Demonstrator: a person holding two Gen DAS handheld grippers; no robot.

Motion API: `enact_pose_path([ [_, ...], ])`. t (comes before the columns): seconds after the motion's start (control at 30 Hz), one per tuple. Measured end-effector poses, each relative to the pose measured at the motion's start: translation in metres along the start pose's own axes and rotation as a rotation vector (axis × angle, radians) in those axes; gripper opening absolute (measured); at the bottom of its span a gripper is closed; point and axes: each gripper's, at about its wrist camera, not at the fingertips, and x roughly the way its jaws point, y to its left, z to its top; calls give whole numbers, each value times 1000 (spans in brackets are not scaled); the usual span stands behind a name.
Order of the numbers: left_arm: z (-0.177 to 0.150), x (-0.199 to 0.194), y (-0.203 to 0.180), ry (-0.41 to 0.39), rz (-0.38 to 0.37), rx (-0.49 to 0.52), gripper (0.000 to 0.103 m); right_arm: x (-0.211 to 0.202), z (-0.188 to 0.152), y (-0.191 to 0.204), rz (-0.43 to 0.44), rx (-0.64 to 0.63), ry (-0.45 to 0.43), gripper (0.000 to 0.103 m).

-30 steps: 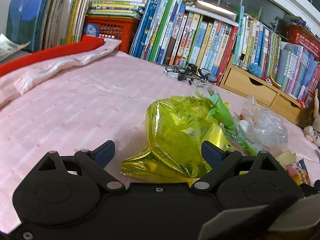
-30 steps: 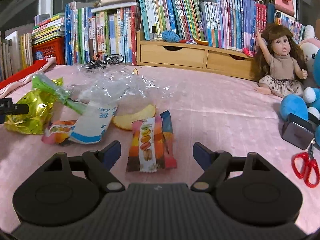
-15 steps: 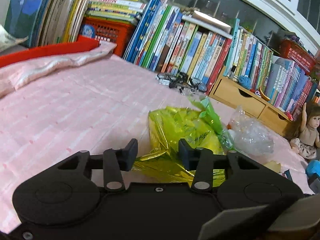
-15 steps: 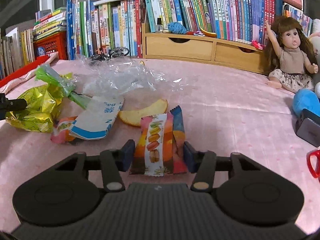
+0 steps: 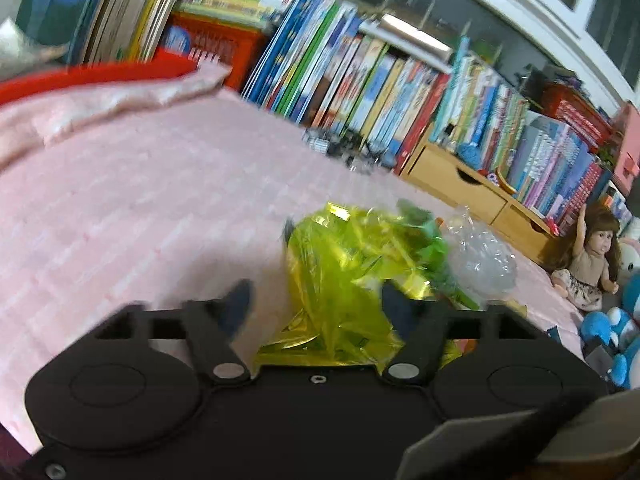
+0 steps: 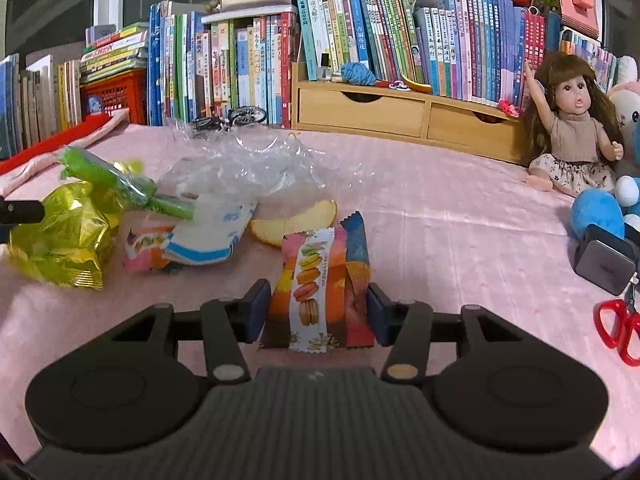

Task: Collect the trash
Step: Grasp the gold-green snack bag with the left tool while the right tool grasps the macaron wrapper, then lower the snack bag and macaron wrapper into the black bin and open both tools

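Left wrist view, blurred: the left tongs (image 5: 318, 308) are opening around one yellow-green foil bag (image 5: 344, 280) on the pink counter (image 5: 140, 208), pads off it; one clear plastic wad (image 5: 480, 260) lies beside it.

Right wrist view: the right tongs (image 6: 316, 308) pinch one macaron wrapper (image 6: 316, 280) between both pads. Beyond lie one white-blue packet (image 6: 208, 232), one fruit slice (image 6: 296, 220) and one red scissors (image 6: 618, 326).

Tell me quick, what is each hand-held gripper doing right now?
Left hand-held gripper: jaws opening, yellow foil wrapper between them, not clamped.
Right hand-held gripper: shut on the macaron snack packet.
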Motion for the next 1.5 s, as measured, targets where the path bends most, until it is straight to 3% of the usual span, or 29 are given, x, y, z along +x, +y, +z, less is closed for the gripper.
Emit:
enact_pose_path([
  [0.13, 4, 15, 4, 23, 1, -44, 74, -1, -3, 1, 6, 2, 6, 57],
  [0.17, 5, 18, 4, 33, -12, -59, 66, -1, -3, 1, 5, 0, 5, 57],
  [0.2, 5, 20, 4, 35, -33, -67, 43, -2, -4, 1, 5, -1, 5, 57],
  [0.23, 4, 23, 5, 48, -55, -73, 32, -2, -4, 2, 5, 0, 4, 57],
  [0.3, 3, 26, 2, 66, -54, -75, 24, -4, -5, 1, 6, 3, -2, 57],
  [0.4, -1, 18, -5, 24, -40, -35, 18, -9, -4, 2, -2, 3, -19, 57],
  [0.83, 7, -53, -28, -212, 33, 109, 12, -41, -2, -3, 43, 38, -71, 57],
  [1.1, -6, -96, -24, -258, 9, 129, 13, -65, -14, 2, 89, 46, -73, 57],
  [1.17, -10, -104, -24, -273, 31, 142, 13, -70, -18, 2, 94, 48, -69, 57],
  [1.33, -16, -113, -27, -325, 173, 210, 13, -76, -26, 1, 94, 55, -55, 57],
  [1.5, -17, -121, -22, -307, 154, 192, 13, -82, -34, 0, 100, 68, -44, 57],
])
